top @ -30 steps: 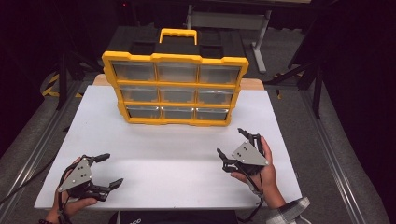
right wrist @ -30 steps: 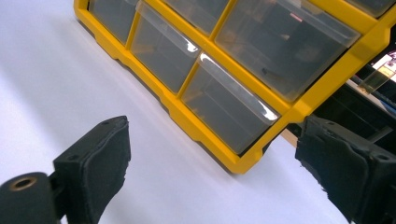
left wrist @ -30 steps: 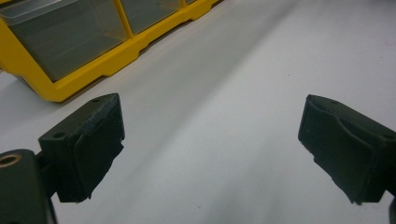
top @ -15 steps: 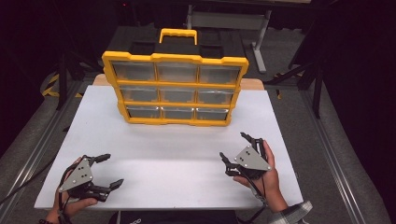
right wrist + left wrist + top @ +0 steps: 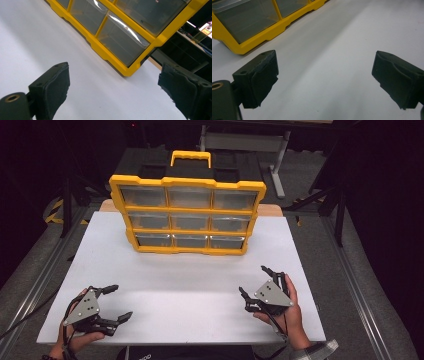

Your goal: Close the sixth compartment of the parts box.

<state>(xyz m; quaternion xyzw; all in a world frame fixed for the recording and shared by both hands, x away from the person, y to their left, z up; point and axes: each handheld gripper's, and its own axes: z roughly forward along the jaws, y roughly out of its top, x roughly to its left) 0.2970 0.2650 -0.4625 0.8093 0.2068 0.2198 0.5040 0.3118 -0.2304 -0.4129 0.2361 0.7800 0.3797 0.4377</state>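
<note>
Two hand-held grippers: both rest low near the front edge of the white counter (image 5: pixel 180 285), well apart from each other.
High view, organiser: yellow drawer organiser (image 5: pixel 186 215) stands upright at the back edge of the counter, nine clear drawers facing forward, handle on top.
High view, left hand-held gripper (image 5: pixel 116 302): near the front left corner, jaws spread apart, nothing between them.
High view, right hand-held gripper (image 5: pixel 255 282): near the front right corner, jaws apart, empty, well short of the organiser.
Left gripper view: both black jaws wide apart over bare counter (image 5: pixel 332 50); organiser's lower corner (image 5: pixel 249 25) at upper left.
Right gripper view: jaws apart, empty; organiser's lower drawers (image 5: pixel 120 32) ahead, tilted in frame.
</note>
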